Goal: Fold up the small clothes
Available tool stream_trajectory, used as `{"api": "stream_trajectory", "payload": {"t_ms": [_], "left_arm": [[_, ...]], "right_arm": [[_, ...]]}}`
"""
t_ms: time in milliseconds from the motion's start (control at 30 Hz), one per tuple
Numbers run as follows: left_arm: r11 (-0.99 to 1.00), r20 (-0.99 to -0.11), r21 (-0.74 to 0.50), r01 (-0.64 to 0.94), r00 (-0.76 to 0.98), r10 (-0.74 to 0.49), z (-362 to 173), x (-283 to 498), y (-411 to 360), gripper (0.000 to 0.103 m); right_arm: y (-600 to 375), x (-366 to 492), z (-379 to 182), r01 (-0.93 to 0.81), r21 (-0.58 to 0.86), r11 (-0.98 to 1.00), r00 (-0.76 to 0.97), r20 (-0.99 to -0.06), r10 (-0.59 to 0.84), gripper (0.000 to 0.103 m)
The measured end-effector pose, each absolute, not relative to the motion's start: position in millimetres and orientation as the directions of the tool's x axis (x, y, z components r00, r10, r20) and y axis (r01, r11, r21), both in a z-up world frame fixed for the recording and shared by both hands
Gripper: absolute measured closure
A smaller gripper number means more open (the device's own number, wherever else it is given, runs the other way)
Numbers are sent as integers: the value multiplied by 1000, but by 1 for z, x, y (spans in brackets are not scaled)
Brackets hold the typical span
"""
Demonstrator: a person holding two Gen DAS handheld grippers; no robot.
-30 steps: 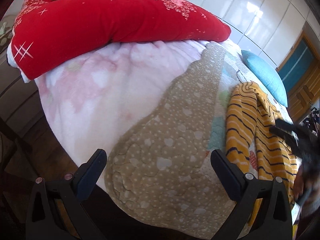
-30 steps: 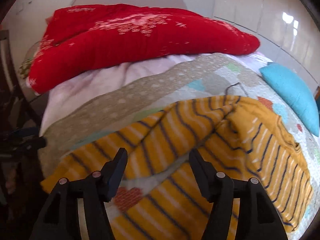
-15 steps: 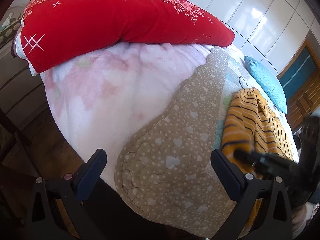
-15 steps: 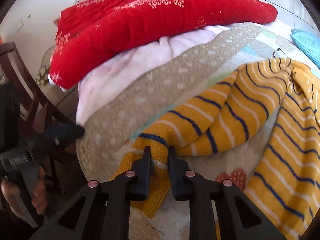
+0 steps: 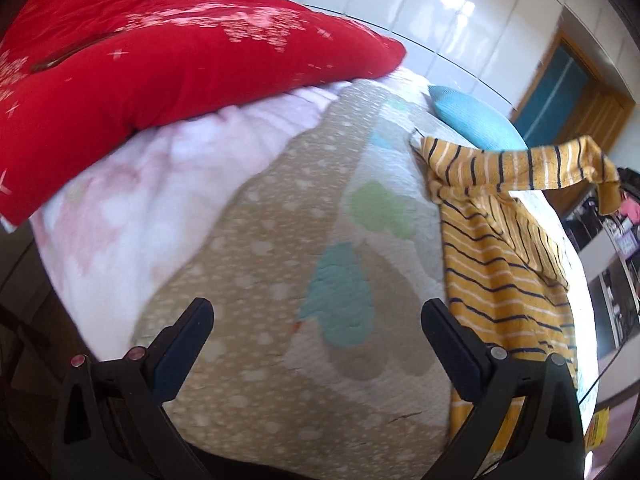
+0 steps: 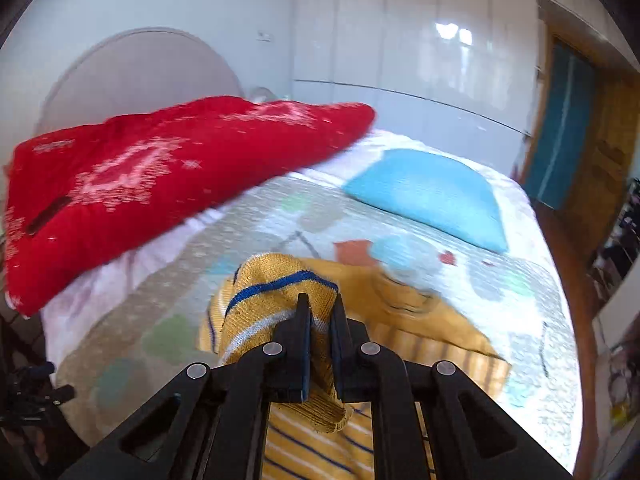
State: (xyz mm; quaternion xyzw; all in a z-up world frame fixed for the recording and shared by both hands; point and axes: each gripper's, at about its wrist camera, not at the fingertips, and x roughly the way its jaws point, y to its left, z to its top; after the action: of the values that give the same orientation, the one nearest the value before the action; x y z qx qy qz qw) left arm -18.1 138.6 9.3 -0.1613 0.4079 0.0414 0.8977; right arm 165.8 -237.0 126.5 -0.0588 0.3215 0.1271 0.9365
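Bed quilt (image 5: 352,240): spans the area ahead of both finger pairs. Red duvet (image 5: 160,64): far side, beyond the left fingers.

Yellow striped top (image 5: 496,272): lies on the quilt beyond the right-hand finger of the left gripper (image 5: 316,328). Its sleeve (image 5: 540,164), flat on the quilt half a second ago, is now raised and stretched clear of the body panel.

Right gripper (image 6: 320,316): clamped on the sleeve cuff. Left gripper: spread wide, empty.

Assessment: the sleeve fold appears under way; next, carry the sleeve across the body.
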Motion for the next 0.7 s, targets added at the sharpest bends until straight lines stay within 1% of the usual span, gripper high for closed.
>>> {"api": "stream_trajectory", "payload": {"t_ms": [100,133,167,200,233,267,300,333,400,500,567,600,700], "left_arm": [[960,-756,-238,-149,649,-87,8,-5,114,0],[964,-760,-230,-133,644,-93,7,-1,105,0],[968,-764,-222,-119,637,-97,5,2,98,0],[971,-769,-216,-105,630,-103,4,5,91,0],[973,-774,-213,-91,623,-111,2,8,84,0],[974,-780,-211,-80,614,-119,-1,12,80,0],[976,-791,-208,-69,599,-126,-5,16,74,0],[978,-802,-200,-64,583,-127,-9,18,70,0],[973,-818,-227,-39,550,-169,-20,25,62,0],[958,-827,-288,-11,507,-243,-36,34,51,0],[963,-819,-269,17,521,-238,-38,35,40,0],[960,-813,-277,44,521,-258,-38,35,35,0],[925,-788,-359,121,492,-370,-41,36,20,0]], "right_arm": [[-301,205,83,-112,-50,992,709,-704,45,93],[-321,218,65,-72,-55,996,668,-744,7,91],[-338,232,45,-28,-76,997,618,-785,-42,91],[-351,239,27,30,-122,992,578,-808,-117,88],[-363,240,14,82,-160,984,554,-813,-178,88],[-374,236,8,99,-139,985,552,-816,-170,87],[-385,227,5,97,-71,993,564,-818,-114,78],[-394,216,6,95,0,995,580,-813,-56,63],[-409,188,9,89,108,990,607,-794,32,50],[-414,148,5,50,223,973,591,-792,151,49],[-416,120,-7,35,280,959,564,-798,212,49],[-418,105,-16,29,309,950,551,-798,243,49],[-421,60,-46,14,404,915,521,-784,338,49]]}}
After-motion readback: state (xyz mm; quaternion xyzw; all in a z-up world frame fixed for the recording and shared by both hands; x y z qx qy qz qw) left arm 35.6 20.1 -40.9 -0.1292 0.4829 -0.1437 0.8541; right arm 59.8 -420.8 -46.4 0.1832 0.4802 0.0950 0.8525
